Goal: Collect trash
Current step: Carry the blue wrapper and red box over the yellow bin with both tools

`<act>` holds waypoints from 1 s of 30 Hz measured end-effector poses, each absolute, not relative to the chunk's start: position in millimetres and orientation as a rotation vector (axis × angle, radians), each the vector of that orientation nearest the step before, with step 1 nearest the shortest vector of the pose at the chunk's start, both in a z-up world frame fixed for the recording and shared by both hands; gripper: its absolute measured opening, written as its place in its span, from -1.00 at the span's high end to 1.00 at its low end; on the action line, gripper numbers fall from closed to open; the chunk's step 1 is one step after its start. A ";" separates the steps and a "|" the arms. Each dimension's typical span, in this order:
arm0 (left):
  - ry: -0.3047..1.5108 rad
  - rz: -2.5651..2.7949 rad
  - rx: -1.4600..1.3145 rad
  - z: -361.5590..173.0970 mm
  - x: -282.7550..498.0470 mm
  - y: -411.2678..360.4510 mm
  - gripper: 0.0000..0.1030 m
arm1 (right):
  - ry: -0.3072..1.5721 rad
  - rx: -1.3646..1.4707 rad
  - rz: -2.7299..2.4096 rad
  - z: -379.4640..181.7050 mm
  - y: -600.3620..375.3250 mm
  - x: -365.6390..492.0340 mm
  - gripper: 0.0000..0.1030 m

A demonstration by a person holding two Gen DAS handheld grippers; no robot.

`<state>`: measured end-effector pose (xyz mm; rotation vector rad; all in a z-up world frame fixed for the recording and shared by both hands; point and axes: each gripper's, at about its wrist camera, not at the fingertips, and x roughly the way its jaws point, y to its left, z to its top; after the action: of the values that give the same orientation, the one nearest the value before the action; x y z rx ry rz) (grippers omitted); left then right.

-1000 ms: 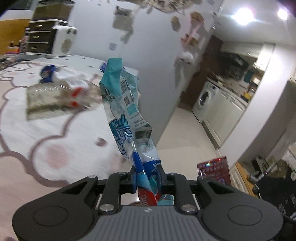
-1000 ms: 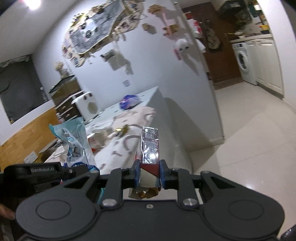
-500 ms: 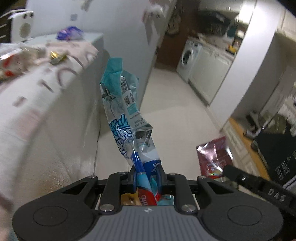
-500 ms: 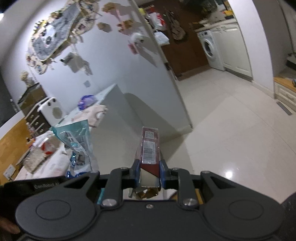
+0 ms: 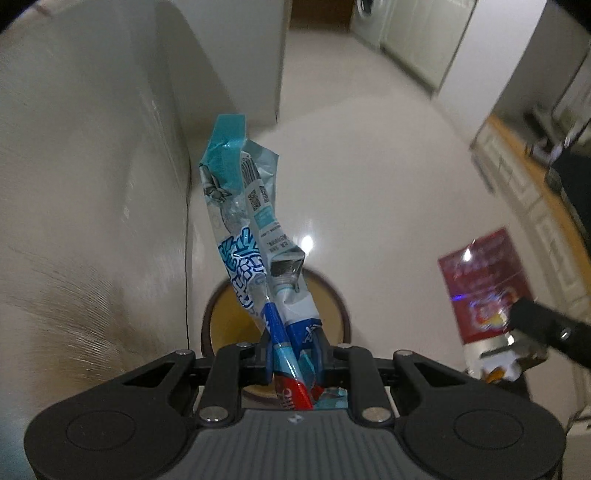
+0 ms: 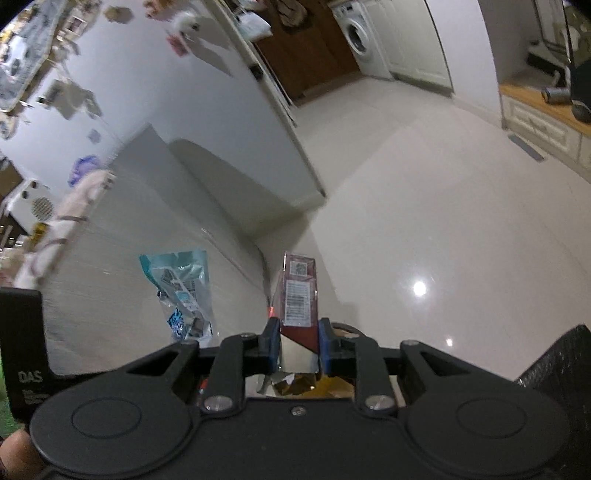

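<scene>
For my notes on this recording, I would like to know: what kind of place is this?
Most likely a home, an open room beside a kitchen or laundry area: a washing machine stands among white cabinets, the floor is glossy and pale, and papers are pinned on the wall.

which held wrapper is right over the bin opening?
The blue-and-teal wrapper in the left tool: the round bin sits directly behind it. The red wrapper hangs off to the right.

Dim indoor light, cool cast; ceiling lamps mirrored as small hot spots on glossy floor point(image 5: 369, 155) ahead of both grippers. Heavy motion blur left of left gripper point(image 5: 293, 356) on white surface point(image 5: 74, 184) and on red packet point(image 5: 484, 284) at right. Strong fisheye bending, dark corners.
</scene>
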<state>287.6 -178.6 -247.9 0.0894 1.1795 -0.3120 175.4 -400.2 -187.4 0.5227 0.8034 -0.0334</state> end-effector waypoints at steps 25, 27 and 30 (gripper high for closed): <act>1.697 -0.340 0.042 -483.1 382.0 -150.9 0.35 | 1.162 0.539 -0.075 -365.4 -370.6 280.2 0.57; 1.662 -0.322 0.042 -484.1 387.6 -149.0 0.36 | 1.171 0.537 -0.078 -371.6 -368.8 283.9 0.57; 1.684 -0.302 0.015 -490.5 397.0 -146.4 0.33 | 1.181 0.531 -0.083 -378.0 -366.4 286.7 0.57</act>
<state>397.0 -146.4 -490.5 0.0148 1.6840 -0.3022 286.7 -366.4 -378.0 0.5309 1.1813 -0.0827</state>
